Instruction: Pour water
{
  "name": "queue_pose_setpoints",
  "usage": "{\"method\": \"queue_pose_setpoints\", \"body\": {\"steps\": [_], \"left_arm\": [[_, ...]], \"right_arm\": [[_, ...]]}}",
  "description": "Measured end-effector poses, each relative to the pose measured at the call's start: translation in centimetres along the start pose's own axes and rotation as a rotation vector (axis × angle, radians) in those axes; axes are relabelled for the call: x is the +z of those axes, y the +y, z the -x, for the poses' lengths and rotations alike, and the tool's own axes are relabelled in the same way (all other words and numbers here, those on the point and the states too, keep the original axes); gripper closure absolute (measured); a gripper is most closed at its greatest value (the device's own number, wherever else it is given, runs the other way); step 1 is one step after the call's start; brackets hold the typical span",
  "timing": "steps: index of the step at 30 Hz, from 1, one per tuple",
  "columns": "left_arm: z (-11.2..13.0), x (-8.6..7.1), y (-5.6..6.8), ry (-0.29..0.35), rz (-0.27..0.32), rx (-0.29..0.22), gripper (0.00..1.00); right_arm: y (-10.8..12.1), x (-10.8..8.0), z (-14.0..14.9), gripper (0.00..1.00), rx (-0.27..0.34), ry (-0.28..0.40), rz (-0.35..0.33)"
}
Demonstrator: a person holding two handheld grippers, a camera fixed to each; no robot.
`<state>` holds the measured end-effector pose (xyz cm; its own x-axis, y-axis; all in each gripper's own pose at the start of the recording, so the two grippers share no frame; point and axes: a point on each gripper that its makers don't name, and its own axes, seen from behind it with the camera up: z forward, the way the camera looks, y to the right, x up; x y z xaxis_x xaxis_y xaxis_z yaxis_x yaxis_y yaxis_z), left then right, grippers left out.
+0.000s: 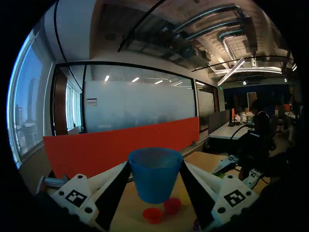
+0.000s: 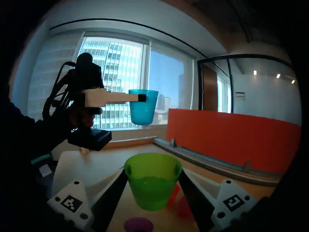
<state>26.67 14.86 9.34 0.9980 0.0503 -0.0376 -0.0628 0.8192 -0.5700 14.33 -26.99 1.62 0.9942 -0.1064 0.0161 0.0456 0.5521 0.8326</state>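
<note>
A blue cup (image 1: 155, 174) stands upright between my left gripper's (image 1: 155, 181) two fingers, which press on its sides and hold it above the table. In the right gripper view the same blue cup (image 2: 143, 106) hangs high at the end of the left gripper (image 2: 142, 98), held by a hand. My right gripper (image 2: 153, 185) is shut on a translucent green cup (image 2: 152, 180) that is upright and holds some liquid. The green cup sits lower than the blue one.
Small red cups (image 1: 162, 210) and a yellow one lie on the wooden table (image 1: 127, 208) under the blue cup; a purple cup (image 2: 138, 224) and red ones (image 2: 181, 207) lie under the green cup. An orange divider (image 2: 235, 137) runs behind. A white board (image 2: 87, 168) lies on the left.
</note>
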Motion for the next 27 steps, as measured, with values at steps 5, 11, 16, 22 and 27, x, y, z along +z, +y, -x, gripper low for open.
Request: {"method": "queue_pose_setpoints", "body": {"steps": [5, 11, 16, 22, 27], "left_arm": [[1.6, -0.3, 0.0, -0.024, -0.002, -0.007, 0.13], [3.0, -0.6, 0.0, -0.037, 0.001, -0.025, 0.13], [4.2, -0.9, 0.2, -0.053, 0.002, -0.031, 0.13], [5.0, -1.1, 0.6, -0.06, 0.01, -0.029, 0.13], [5.6, -1.4, 1.1, -0.068, 0.023, -0.034, 0.13]], "right_arm": [[1.1, -1.2, -0.1, 0.1, 0.0, -0.007, 0.025], [2.6, -2.7, -0.4, 0.1, -0.005, -0.013, 0.058], [3.5, -3.9, -0.6, 0.1, -0.007, -0.022, 0.082], [4.6, -5.3, -0.9, 0.09, -0.008, -0.023, 0.11], [5.2, -6.4, -1.0, 0.1, -0.011, -0.028, 0.131]]}}
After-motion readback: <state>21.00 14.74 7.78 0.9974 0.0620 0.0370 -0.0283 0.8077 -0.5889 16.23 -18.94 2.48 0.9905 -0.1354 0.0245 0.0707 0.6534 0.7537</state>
